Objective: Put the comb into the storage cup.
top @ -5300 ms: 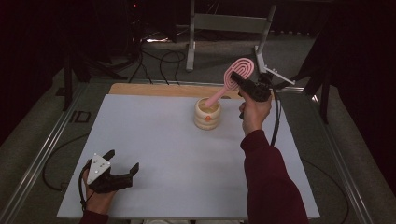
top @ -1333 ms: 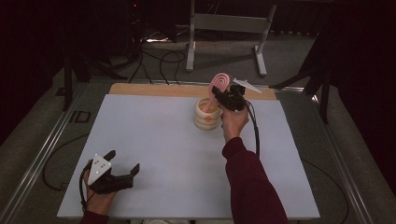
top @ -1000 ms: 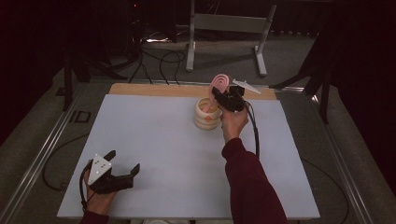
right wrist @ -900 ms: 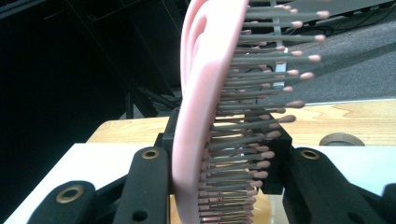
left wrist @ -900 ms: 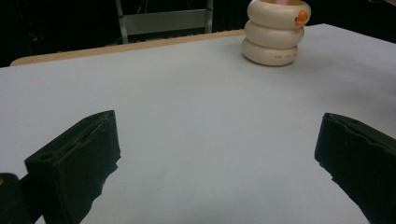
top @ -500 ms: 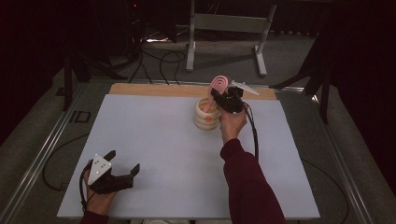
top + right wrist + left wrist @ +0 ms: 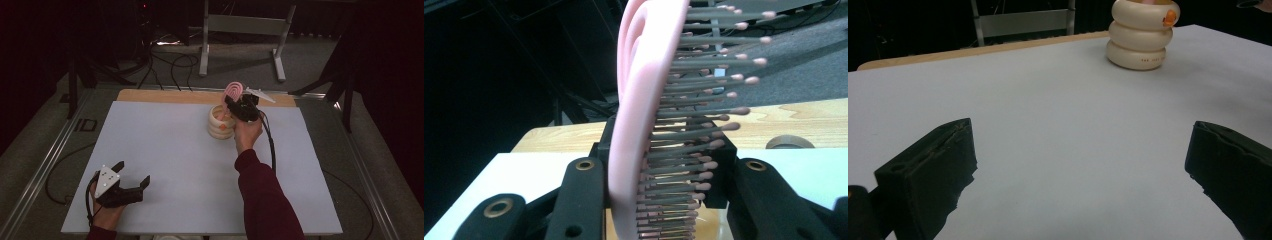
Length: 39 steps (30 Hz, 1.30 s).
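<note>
Since the earlier frame, my right gripper (image 7: 235, 104) has carried the pink hairbrush (image 7: 233, 90) down over the cream ringed holder (image 7: 220, 125). Its jaws clamp the brush; the long axis stands upright, handle pointing down into the holder directly below. My left gripper (image 7: 131, 181), jaws apart, rests far off.

Counted on the table: one pink hairbrush (image 7: 233, 92), one cream ringed holder (image 7: 220, 123), three stacked rings on it. Two grippers seen: left gripper (image 7: 131, 186), right gripper (image 7: 239, 106).
</note>
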{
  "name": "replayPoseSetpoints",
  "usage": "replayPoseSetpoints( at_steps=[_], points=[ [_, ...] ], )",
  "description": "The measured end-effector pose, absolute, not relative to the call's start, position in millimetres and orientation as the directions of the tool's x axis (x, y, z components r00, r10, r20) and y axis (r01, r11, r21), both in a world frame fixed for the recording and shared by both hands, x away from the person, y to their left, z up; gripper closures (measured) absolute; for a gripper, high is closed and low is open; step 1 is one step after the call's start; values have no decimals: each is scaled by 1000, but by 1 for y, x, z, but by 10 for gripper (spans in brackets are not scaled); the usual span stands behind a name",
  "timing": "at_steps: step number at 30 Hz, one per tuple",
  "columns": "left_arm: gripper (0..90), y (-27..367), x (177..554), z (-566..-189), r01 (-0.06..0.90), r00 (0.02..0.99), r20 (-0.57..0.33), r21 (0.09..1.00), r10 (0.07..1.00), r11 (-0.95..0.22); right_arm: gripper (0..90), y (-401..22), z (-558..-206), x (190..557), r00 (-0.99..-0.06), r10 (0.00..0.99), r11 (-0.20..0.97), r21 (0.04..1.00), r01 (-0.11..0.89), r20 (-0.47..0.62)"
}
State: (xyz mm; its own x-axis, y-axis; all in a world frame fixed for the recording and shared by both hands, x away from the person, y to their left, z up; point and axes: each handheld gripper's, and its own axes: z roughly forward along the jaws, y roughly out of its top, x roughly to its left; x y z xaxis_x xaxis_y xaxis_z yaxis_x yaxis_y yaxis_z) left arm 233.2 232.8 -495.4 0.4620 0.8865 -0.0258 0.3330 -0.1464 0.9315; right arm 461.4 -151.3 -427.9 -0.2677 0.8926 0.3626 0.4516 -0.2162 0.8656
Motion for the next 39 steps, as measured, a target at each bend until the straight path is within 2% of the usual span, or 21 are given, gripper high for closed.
replayPoseSetpoints(
  at_steps=[10, 39],
  points=[
    [9, 232, 233, -496, 335, 463, -26, 930, 886, -148, 636, -150, -432, 461, -263, 899, -202, 864, 460, 350],
    [9, 232, 233, -496, 336, 463, -23, 930, 886, -151, 632, -161, -439, 460, -251, 881, -254, 847, 466, 402]
  ],
)
